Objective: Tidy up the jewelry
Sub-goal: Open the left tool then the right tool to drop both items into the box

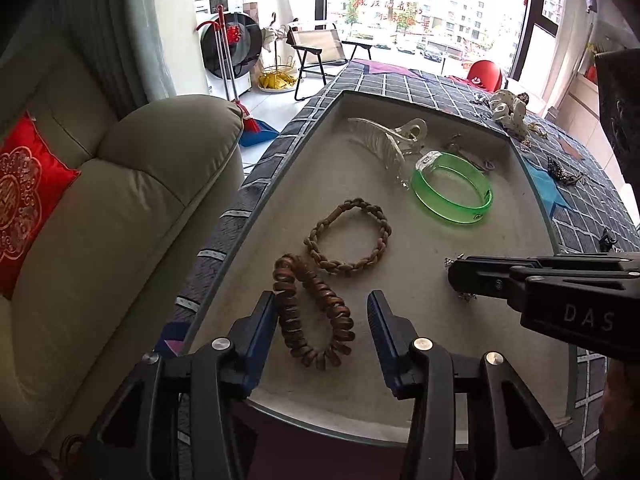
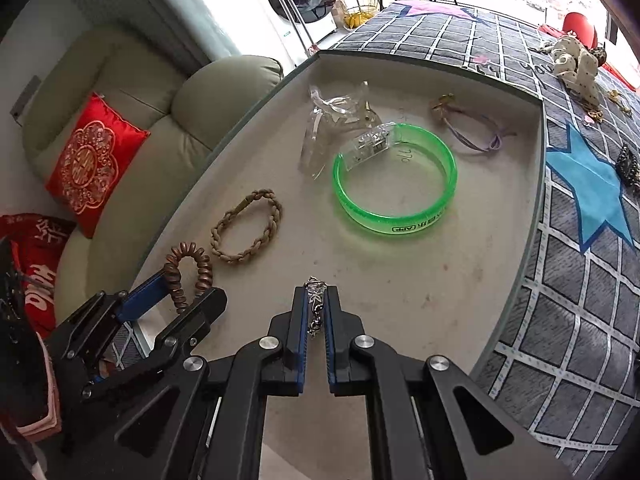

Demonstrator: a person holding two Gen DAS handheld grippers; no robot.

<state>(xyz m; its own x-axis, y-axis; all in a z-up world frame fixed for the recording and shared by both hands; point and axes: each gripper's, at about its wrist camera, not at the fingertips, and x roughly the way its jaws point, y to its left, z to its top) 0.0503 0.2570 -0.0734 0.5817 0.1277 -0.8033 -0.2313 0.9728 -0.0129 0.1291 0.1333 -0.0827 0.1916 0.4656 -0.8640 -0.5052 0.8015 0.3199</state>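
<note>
A beige tray holds a dark wooden bead bracelet, a braided tan bracelet, a green bangle, a clear hair claw and a lilac cord bracelet. My left gripper is open, its fingers either side of the wooden bead bracelet. My right gripper is shut on a silver chain piece just above the tray.
The tray lies on a grid-patterned cloth with a blue star. More jewelry, a dotted white scrunchie and a dark hair clip, lies on the cloth at the right. A sofa with a red cushion stands left.
</note>
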